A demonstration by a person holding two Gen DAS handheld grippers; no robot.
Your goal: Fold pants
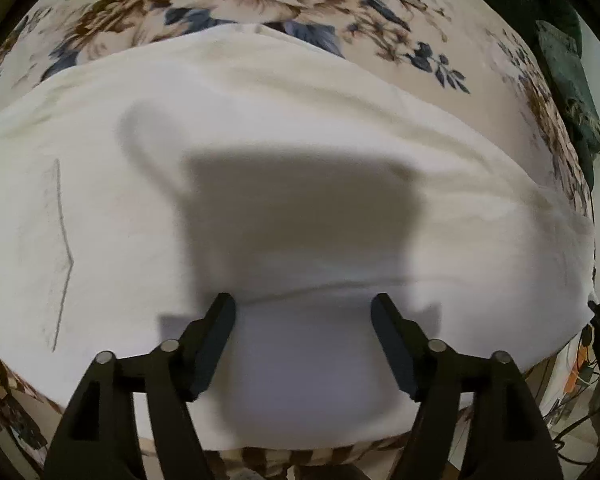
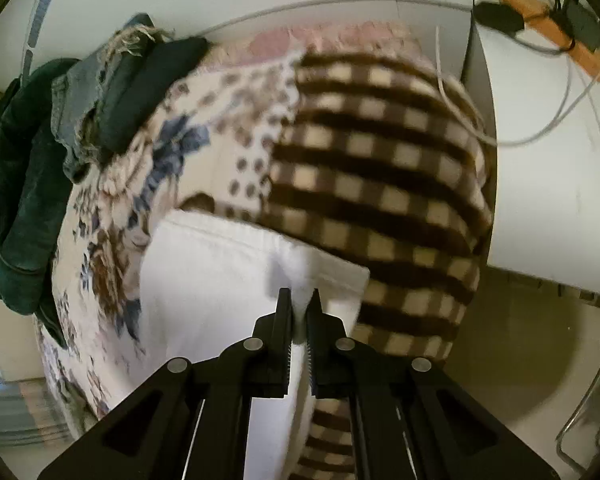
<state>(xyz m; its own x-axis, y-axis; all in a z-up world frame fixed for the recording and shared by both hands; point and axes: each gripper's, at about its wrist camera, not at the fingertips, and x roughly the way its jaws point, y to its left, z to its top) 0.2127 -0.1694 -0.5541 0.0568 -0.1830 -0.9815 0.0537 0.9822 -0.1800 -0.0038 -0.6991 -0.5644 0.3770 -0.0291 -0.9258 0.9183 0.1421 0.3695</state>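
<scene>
Looking along the left gripper (image 1: pixel 303 306), the jaws stand wide apart with nothing between them, just above the white pants (image 1: pixel 260 160). The pants are spread flat across a flowered blanket (image 1: pixel 340 12) and fill most of this view; the gripper's shadow falls on the cloth ahead of the fingers. A thin grey seam line (image 1: pixel 62 248) runs down the fabric at the left. Dark green clothes (image 1: pixel 572 92) lie at the right edge of the blanket.

From the right wrist, the right gripper (image 2: pixel 299 310) has its jaws drawn narrow, pinching a raised fold of the white pants (image 2: pixel 220 272). Beyond the fold a brown checked blanket (image 2: pixel 380 152) lies beside the flowered blanket (image 2: pixel 148 168). A pile of dark green clothes (image 2: pixel 28 184) and a denim piece sits at the left. Cables (image 2: pixel 540 20) trail over a white surface at upper right.
</scene>
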